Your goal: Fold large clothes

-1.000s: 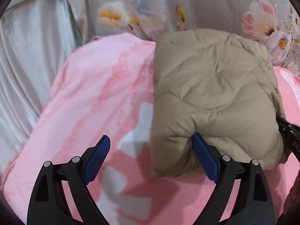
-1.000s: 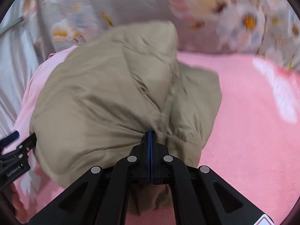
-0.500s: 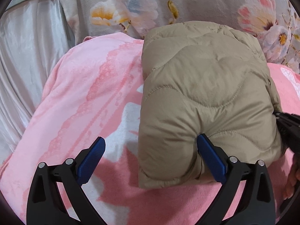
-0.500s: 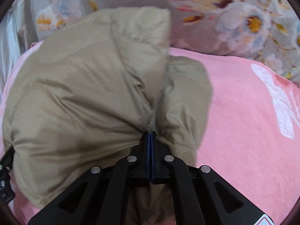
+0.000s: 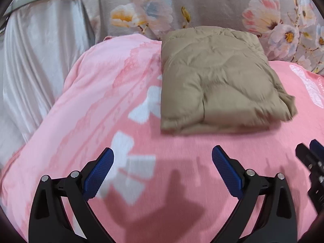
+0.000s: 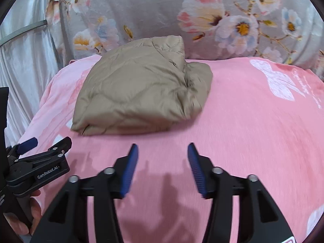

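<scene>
Folded tan quilted jacket lies on the pink blanket.
Left wrist view: left gripper gapes wide, empty, short of the jacket. Right wrist view: right gripper, jaws just opening, holds nothing; jacket beyond.

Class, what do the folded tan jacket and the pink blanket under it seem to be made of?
Jacket: probably thin synthetic shell over padding, matt with slight sheen; puffy stitched quilting shows it. Blanket: likely soft fleece or plush; fuzzy, dull surface with white printed shapes.
</scene>
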Demonstrator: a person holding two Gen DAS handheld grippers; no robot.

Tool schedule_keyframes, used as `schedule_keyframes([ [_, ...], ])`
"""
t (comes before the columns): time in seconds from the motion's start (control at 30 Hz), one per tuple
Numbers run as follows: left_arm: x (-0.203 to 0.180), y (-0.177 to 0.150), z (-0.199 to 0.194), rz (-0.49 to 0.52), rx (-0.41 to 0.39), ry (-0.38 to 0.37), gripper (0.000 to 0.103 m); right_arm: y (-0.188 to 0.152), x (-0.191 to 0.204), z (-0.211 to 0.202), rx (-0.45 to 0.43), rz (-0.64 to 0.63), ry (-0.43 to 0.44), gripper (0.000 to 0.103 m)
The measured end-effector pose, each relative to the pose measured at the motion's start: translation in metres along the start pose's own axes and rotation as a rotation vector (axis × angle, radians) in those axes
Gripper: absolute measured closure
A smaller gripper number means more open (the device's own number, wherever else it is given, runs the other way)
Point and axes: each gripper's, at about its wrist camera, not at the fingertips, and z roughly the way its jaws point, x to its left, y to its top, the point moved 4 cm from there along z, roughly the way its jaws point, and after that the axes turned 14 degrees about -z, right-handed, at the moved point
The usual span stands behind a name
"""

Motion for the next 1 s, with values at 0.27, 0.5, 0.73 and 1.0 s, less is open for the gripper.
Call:
schedule_keyframes([
  [0.27,0.011,-0.048,-0.008,-0.019,0.041,0.017,0.008,-0.042,0.015,-0.008,0.053,0.002,-0.026,0.044],
  [0.5,0.019,-0.06,-0.013,-0.052,0.024,0.019,0.008,-0.053,0.027,-0.016,0.049,-0.042,-0.081,0.04],
  [0.73,0.015,-0.062,-0.018,-0.026,-0.018,0.02,0.008,-0.054,0.027,-0.017,0.045,-0.045,-0.1,0.04],
  [1.0,0.012,-0.063,-0.02,-0.013,-0.035,0.035,0.008,-0.055,0.03,-0.016,0.054,-0.062,-0.107,0.04],
])
